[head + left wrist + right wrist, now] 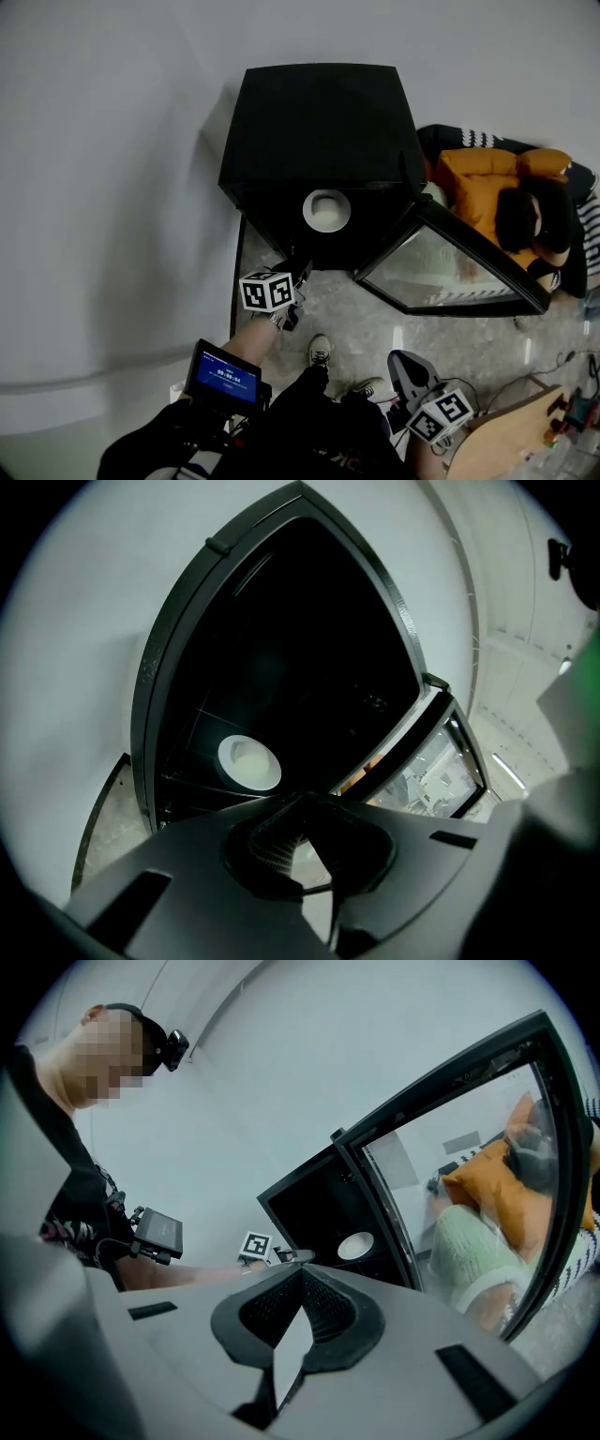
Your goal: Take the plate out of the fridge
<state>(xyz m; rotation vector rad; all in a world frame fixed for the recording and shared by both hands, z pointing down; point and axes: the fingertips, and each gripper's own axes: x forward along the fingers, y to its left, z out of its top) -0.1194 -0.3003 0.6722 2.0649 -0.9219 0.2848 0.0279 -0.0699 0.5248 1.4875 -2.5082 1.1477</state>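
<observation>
Head view, reading from the left: the left gripper points into the open fridge with its jaws pressed together on nothing. The white plate lies just beyond its fingertips, apart from them. Shut jaws cannot take a rim, so I judge this an approach, with opening to come. Further right the glass door stands swung wide. The right gripper, likewise closed and empty, hangs well short of the fridge (probably keeping clear). Only the left gripper view shows the shelf under the plate, while the right gripper view shows, side-on, the gap ahead of the left fingertips.
</observation>
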